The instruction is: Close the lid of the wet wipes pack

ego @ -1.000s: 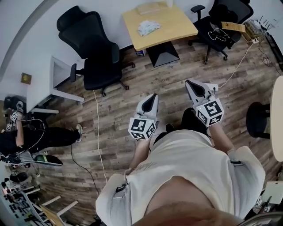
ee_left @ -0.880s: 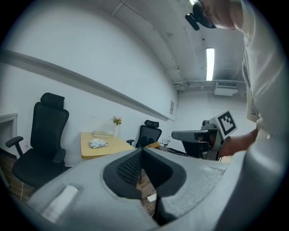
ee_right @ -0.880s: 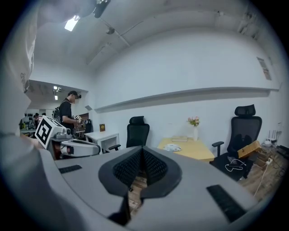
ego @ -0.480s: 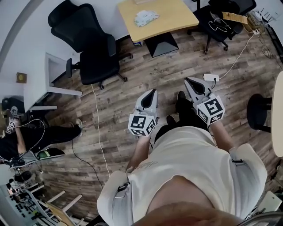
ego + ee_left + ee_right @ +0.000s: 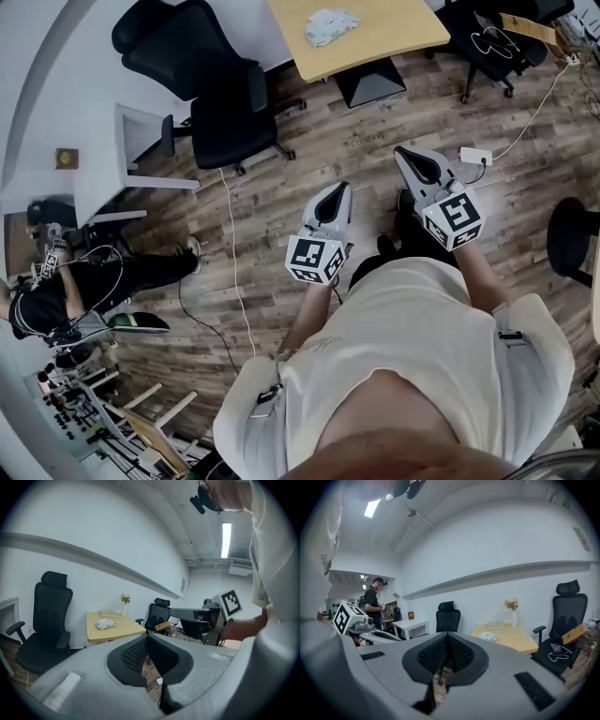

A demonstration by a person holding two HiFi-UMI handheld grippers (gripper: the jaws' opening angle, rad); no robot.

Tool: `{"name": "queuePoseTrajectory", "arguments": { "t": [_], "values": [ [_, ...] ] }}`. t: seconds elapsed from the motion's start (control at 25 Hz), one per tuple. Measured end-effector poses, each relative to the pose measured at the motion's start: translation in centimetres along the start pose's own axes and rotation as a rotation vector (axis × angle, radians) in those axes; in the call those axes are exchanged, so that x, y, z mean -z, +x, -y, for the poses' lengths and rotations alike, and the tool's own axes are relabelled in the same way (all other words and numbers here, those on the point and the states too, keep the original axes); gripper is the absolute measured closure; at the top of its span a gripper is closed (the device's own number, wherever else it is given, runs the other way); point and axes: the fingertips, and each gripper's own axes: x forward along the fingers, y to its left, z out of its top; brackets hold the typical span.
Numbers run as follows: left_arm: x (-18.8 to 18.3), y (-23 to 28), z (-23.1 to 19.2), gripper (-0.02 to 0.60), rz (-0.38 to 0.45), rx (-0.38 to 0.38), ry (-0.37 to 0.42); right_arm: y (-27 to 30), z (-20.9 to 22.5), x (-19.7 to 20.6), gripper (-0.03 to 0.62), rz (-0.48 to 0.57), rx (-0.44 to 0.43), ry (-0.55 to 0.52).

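At the far left edge a second person (image 5: 56, 300) in dark clothes shows among loose cables; just right of them stands a white desk (image 5: 105, 178), and beside that a black office chair (image 5: 211, 94) on the wood-plank floor (image 5: 281, 202); a white cable (image 5: 234, 272) runs along the floor from near the chair's base toward the wearer; next comes the left gripper (image 5: 336, 192), held out over the floor in front of the wearer's white shirt (image 5: 422, 328), its marker cube (image 5: 319, 260) nearest the body; its own view shows both jaws pressed together at the tip with nothing between them; beyond it, well apart from both grippers, stands a wooden table (image 5: 394, 42), and the wet wipes pack (image 5: 330, 25) lies on the tabletop, toward its left part; whether its lid is up or down is too small to tell; in the left gripper view a small vase of flowers (image 5: 124, 599) stands at the table's back edge by the wall; the right gripper (image 5: 407, 157) is held a little further forward than the left, also over bare floor, and its own view shows its jaws closed tip to tip and empty; just right of it a white power strip (image 5: 475, 156) lies on the floor; a second black chair (image 5: 492, 42) stands at the table's right
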Motion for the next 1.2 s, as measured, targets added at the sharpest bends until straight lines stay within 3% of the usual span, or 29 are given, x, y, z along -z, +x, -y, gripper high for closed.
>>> {"name": "queuePoseTrajectory", "arguments": {
  "t": [0.36, 0.52, 0.72, 1.2],
  "values": [
    [-4.3, 6.5, 0.5, 0.566, 0.036, 0.043, -0.031, 1.2, 7.3, 0.2, 0.592, -0.019, 0.024, 0.031],
    [-5.9, 9.2, -0.6, 0.566, 0.057, 0.017, -0.06, 2.2, 10.2, -1.1, 0.592, -0.003, 0.013, 0.001],
    [-8.1, 12.8, -2.4, 0.566, 0.078, -0.033, -0.041, 4.6, 13.9, -2.1, 0.592, 0.005, -0.019, -0.047],
    [-9.3, 20.1, -6.6, 0.566, 0.046, -0.022, -0.072, 10.3, 18.6, -3.3, 0.592, -0.006, -0.049, -0.05]
  ]
}}
